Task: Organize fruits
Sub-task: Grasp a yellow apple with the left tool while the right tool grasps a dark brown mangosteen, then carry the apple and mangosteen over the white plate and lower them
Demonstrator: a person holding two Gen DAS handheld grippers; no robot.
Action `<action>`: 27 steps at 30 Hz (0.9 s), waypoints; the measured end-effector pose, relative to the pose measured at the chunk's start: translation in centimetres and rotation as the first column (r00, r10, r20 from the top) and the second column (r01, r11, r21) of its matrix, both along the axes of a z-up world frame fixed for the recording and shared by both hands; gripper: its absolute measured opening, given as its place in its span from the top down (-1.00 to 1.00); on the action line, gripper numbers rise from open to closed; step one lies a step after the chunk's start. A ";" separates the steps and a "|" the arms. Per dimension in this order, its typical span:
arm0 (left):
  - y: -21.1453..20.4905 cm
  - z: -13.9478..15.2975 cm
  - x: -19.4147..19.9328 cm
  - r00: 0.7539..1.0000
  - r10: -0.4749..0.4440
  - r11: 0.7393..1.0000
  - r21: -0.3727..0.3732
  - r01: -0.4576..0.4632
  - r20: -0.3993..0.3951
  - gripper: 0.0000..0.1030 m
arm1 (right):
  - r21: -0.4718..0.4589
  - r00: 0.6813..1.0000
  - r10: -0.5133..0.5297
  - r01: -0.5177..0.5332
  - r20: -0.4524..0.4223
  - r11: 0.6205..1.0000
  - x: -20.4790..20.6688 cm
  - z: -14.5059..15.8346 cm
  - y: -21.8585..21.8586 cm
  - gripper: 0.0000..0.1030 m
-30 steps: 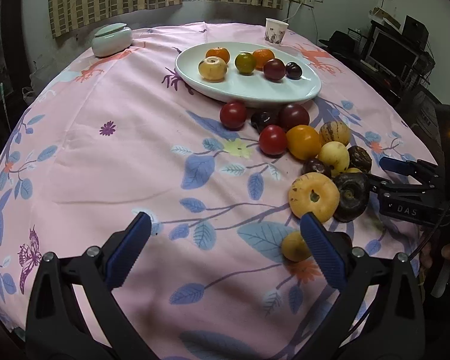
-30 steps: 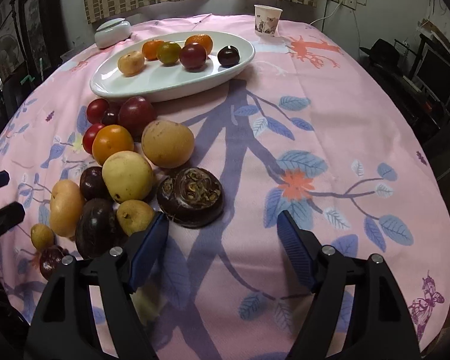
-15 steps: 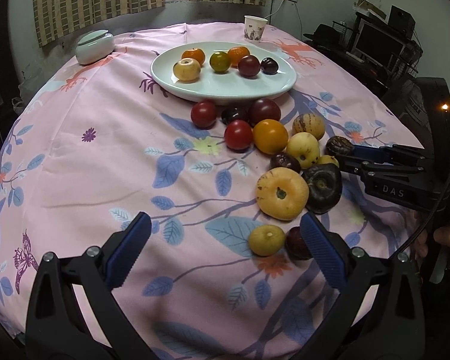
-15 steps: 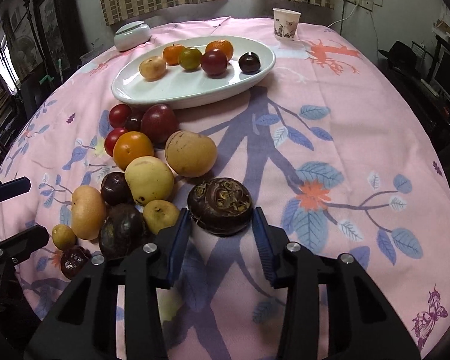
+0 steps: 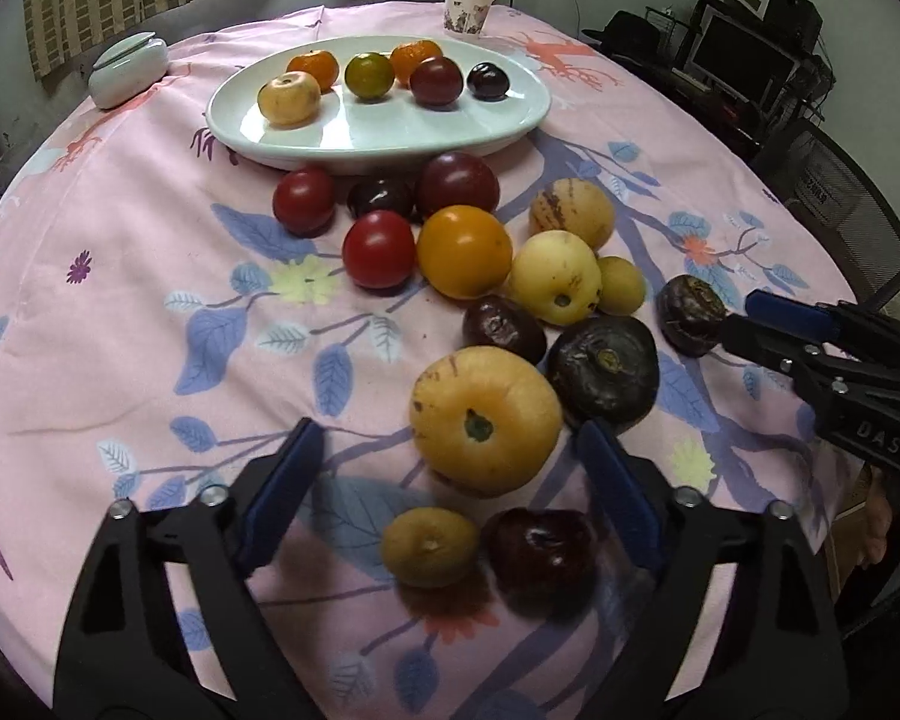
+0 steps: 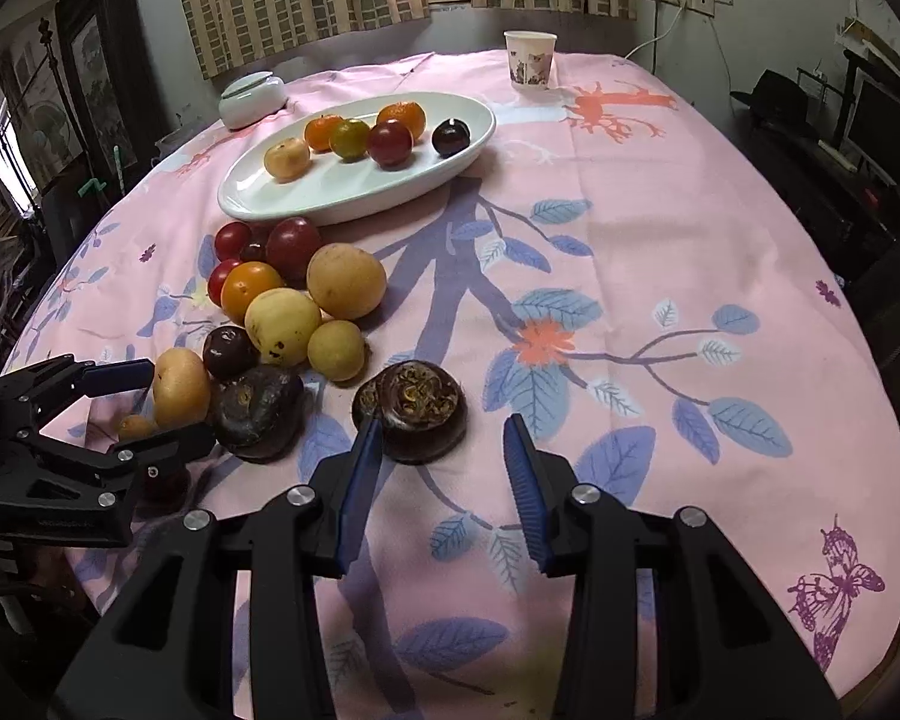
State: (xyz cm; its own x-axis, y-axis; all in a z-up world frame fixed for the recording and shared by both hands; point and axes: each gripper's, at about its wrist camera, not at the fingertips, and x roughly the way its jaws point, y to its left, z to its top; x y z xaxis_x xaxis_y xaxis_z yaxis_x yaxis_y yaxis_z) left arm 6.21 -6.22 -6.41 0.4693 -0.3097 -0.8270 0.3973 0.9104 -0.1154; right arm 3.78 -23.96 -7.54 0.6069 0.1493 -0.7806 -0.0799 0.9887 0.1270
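Note:
A white oval plate [image 5: 390,132] [image 6: 354,198] holds several fruits at the far side. A pile of loose fruits lies on the pink cloth in front of it. My left gripper [image 5: 450,480] is open around a yellow tomato-like fruit [image 5: 486,417], with a small yellow fruit [image 5: 429,546] and a dark red plum [image 5: 543,552] between its arms. My right gripper [image 6: 444,462] is open just behind a dark brown water chestnut [image 6: 411,411] [image 5: 690,315], its left pad [image 6: 363,456] close to it.
A paper cup [image 6: 529,59] and a white lidded jar [image 6: 252,99] stand at the far edge of the round table. A big dark fruit [image 5: 603,369] lies right of the yellow one. Furniture and a chair surround the table at the right.
My left gripper moved forward so its open fingers now flank the yellow fruit. My right gripper narrowed around the water chestnut, then opened and drew back a little; the chestnut stays on the cloth.

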 end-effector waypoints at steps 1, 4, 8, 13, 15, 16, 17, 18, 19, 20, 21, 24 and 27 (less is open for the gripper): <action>-0.2 0.0 -0.1 1.000 -0.002 1.000 0.025 0.002 0.008 -0.19 | 0.020 1.000 0.010 -0.010 -0.010 1.000 0.3 -0.2 0.0 0.17; -0.3 -0.1 -0.3 0.999 0.000 0.998 0.055 -0.001 0.033 -0.02 | 0.052 0.998 0.049 -0.047 -0.031 0.998 1.5 -0.6 0.5 0.08; -0.2 0.0 -0.2 0.999 -0.011 0.999 0.046 0.009 0.037 -0.02 | -0.073 0.996 0.064 -0.068 -0.055 0.995 2.8 -1.1 2.6 0.01; -0.1 0.0 -0.1 0.998 -0.036 0.999 0.016 0.035 0.042 0.12 | -0.140 0.996 0.080 -0.085 -0.040 0.987 2.1 -0.9 3.8 0.16; 0.0 0.1 -0.1 0.998 -0.041 0.999 0.008 0.041 0.043 0.12 | -0.135 0.998 0.065 -0.068 -0.029 0.989 1.5 -0.6 3.5 0.16; 0.1 0.1 -0.1 0.998 -0.040 0.999 -0.001 0.040 0.042 0.12 | -0.125 0.999 0.049 -0.051 -0.020 0.991 1.2 -0.4 3.2 0.16; 0.3 0.2 0.0 0.998 -0.038 0.999 -0.008 0.038 0.043 0.12 | -0.112 0.999 0.038 -0.040 -0.015 0.993 1.0 -0.2 2.8 0.16; 0.4 0.3 0.0 0.998 -0.033 0.999 -0.013 0.034 0.046 0.12 | -0.095 1.000 0.030 -0.030 -0.008 0.995 0.8 0.0 2.6 0.16; 0.6 0.5 0.0 0.998 -0.031 0.999 -0.018 0.032 0.048 0.12 | -0.078 1.000 0.023 -0.023 0.000 0.997 0.5 0.2 2.3 0.16; 0.8 0.7 0.0 0.998 -0.030 0.999 -0.026 0.031 0.049 0.12 | -0.066 1.000 0.023 -0.022 0.004 0.998 0.4 0.4 2.2 0.16; 1.0 0.9 0.0 0.998 -0.028 0.999 -0.034 0.029 0.049 0.12 | -0.056 1.000 0.024 -0.024 0.006 0.998 0.5 0.5 2.2 0.16; 1.7 1.6 0.0 0.998 -0.018 0.998 -0.056 0.021 0.052 0.12 | -0.036 0.999 0.036 -0.035 0.020 0.999 0.5 1.1 2.5 0.16; 2.4 2.4 0.0 0.998 -0.007 0.998 -0.068 0.011 0.063 0.12 | -0.020 0.998 0.054 -0.053 0.044 0.998 0.4 1.8 3.0 0.16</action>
State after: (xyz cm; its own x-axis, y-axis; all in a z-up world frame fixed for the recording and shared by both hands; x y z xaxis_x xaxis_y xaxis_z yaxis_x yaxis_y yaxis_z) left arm 6.26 -3.84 -3.99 0.5166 -0.3692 -0.7726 0.4140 0.8975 -0.1520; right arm 4.19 -20.98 -5.72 0.6325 0.1676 -0.7563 -0.1377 0.9851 0.1031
